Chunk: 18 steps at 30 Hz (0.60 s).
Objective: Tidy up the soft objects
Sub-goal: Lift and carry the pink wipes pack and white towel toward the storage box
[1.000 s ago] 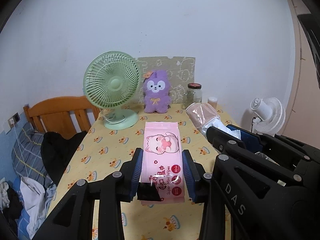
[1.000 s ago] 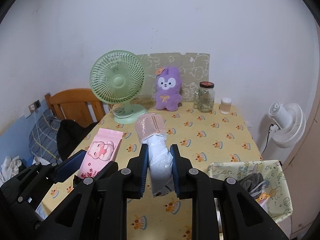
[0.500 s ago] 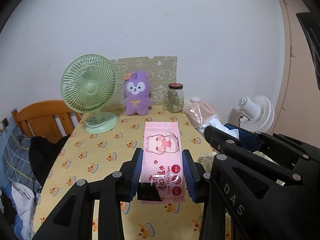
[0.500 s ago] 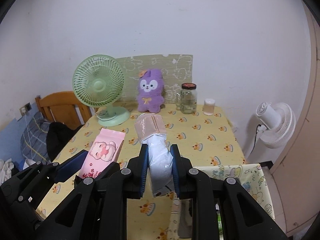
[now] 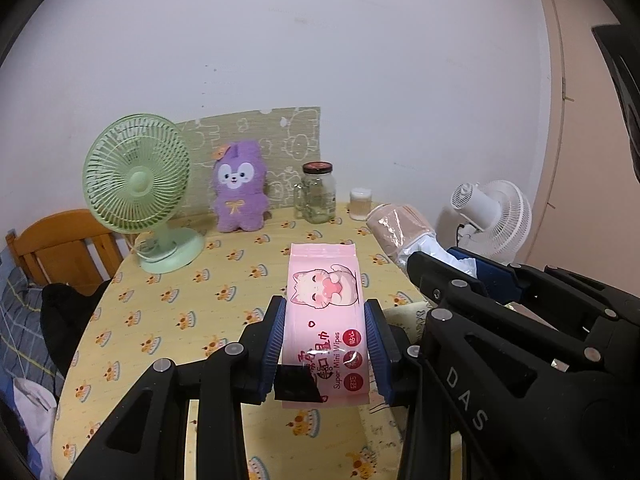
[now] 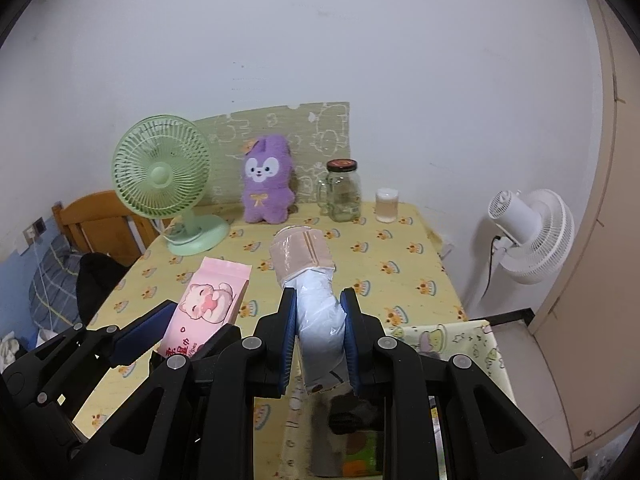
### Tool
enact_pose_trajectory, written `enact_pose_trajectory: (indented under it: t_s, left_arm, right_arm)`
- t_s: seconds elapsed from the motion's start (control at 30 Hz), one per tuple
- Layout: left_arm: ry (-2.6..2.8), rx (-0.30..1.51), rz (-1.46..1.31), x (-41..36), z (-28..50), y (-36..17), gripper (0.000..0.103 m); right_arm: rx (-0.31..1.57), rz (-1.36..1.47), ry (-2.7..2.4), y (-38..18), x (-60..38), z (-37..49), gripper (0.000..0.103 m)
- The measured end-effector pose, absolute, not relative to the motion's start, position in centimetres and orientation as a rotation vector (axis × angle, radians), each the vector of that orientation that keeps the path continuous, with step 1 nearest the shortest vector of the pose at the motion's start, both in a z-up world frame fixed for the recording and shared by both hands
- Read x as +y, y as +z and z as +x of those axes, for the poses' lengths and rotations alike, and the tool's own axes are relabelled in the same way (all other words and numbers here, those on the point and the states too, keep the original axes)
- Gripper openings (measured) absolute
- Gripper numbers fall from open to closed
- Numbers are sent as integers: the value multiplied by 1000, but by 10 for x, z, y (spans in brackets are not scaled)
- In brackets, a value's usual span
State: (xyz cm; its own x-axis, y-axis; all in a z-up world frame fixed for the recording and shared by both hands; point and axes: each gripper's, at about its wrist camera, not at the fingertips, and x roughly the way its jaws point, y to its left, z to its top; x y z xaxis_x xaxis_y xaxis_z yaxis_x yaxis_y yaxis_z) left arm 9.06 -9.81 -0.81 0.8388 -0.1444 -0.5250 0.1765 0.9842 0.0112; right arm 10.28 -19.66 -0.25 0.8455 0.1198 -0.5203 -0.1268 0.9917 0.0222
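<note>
My left gripper (image 5: pixel 325 322) is shut on a pink wipes pack (image 5: pixel 325 304) with a cat picture and holds it above the yellow table (image 5: pixel 180 308). My right gripper (image 6: pixel 319 310) is shut on a plastic-wrapped beige-and-white soft bundle (image 6: pixel 310 276) and holds it in the air. The bundle also shows at the right of the left wrist view (image 5: pixel 400 228). The pink pack also shows at the left of the right wrist view (image 6: pixel 208 300). A fabric storage basket (image 6: pixel 452 336) with a cartoon print sits below my right gripper. A purple plush toy (image 6: pixel 266 180) stands at the back of the table.
A green desk fan (image 6: pixel 168 184), a glass jar (image 6: pixel 342 192) and a small white cup (image 6: pixel 387 205) stand at the back of the table. A white floor fan (image 6: pixel 528 232) stands to the right. A wooden chair (image 6: pixel 100 224) with dark clothes is at the left.
Both grippers have swung to the right with their loads still held. The basket has come under the right gripper, and the table objects have shifted left in view.
</note>
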Motion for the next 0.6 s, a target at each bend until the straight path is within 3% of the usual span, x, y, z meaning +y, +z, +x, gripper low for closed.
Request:
enact_pose_trajectory:
  t_s: [0.6]
  left_arm:
    - [-264, 583, 82, -146, 98, -19, 40]
  right_arm:
    - [568, 16, 58, -14, -246, 107, 24]
